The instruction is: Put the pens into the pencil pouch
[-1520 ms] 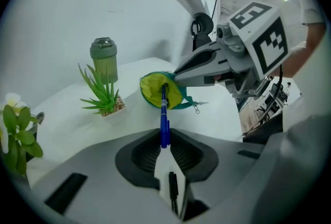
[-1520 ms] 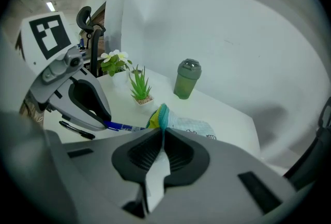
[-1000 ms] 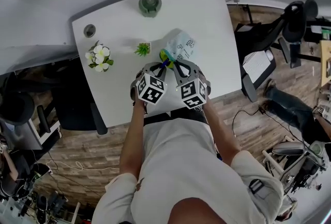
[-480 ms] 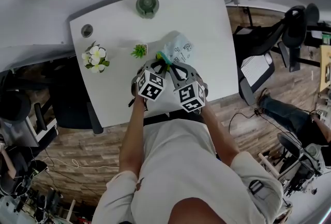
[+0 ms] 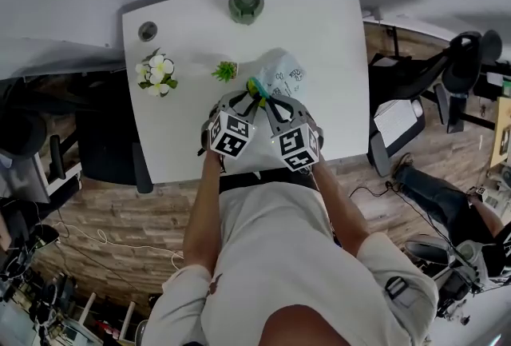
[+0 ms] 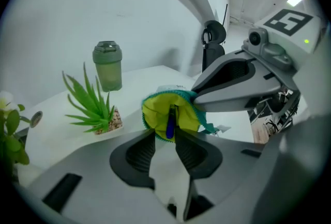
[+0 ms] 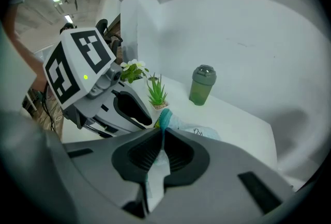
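Two grippers work at one spot, the mouth of the pencil pouch (image 5: 284, 76), which lies on the white table (image 5: 335, 33) just beyond a small potted plant (image 5: 225, 70). The right gripper (image 7: 161, 132) has its jaws closed on the teal rim of the pouch. The judged purpose is to lift that edge and keep the mouth agape, which exposes the yellow lining in the left gripper view. The left gripper (image 6: 165, 137) has just been opening its jaws. They stand a little apart, with the blue pen (image 6: 170, 123) between the tips and its far end inside the lining. The pads do not appear to press on it, so the pen is judged released into the pouch. Both hands are held close in front of the body, side by side. The grippers angle downward and converge on the mouth, marker cubes toward the person.
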The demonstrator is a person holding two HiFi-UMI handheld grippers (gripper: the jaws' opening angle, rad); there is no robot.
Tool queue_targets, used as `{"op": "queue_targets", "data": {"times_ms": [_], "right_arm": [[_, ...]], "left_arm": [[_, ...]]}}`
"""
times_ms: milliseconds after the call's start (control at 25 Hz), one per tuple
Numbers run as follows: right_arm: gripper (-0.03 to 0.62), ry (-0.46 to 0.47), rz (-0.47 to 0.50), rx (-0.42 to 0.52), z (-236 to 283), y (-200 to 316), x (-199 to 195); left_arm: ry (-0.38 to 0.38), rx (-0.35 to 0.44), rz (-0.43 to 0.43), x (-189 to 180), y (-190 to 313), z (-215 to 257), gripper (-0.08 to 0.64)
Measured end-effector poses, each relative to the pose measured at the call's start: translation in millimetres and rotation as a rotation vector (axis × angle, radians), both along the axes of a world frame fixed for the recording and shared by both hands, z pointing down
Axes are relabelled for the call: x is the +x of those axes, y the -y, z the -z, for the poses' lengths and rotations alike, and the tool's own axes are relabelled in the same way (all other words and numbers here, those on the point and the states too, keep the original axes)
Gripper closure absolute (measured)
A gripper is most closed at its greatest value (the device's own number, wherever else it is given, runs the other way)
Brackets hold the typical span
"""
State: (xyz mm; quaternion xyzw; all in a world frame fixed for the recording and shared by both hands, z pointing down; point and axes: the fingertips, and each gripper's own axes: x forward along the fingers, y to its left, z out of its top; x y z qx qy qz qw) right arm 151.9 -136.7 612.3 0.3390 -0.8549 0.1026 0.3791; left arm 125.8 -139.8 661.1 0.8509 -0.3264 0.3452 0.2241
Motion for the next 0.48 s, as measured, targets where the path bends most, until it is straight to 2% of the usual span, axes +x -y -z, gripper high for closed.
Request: {"op": "queue_targets", "data": {"times_ms": [200, 480], "right_arm": [[0.569, -0.001, 0.013, -0.004, -0.1, -8.4, -6.1], [0.569, -0.012, -0.019, -0.006, -4.1, -23.9, -12.8]], "left_arm": [[0.011, 0.003, 0.049, -26.3, -23.8, 4.0, 0.440], [0.038, 0.004, 0.057, -67.1, -67.4, 6.6, 0.431]]}}
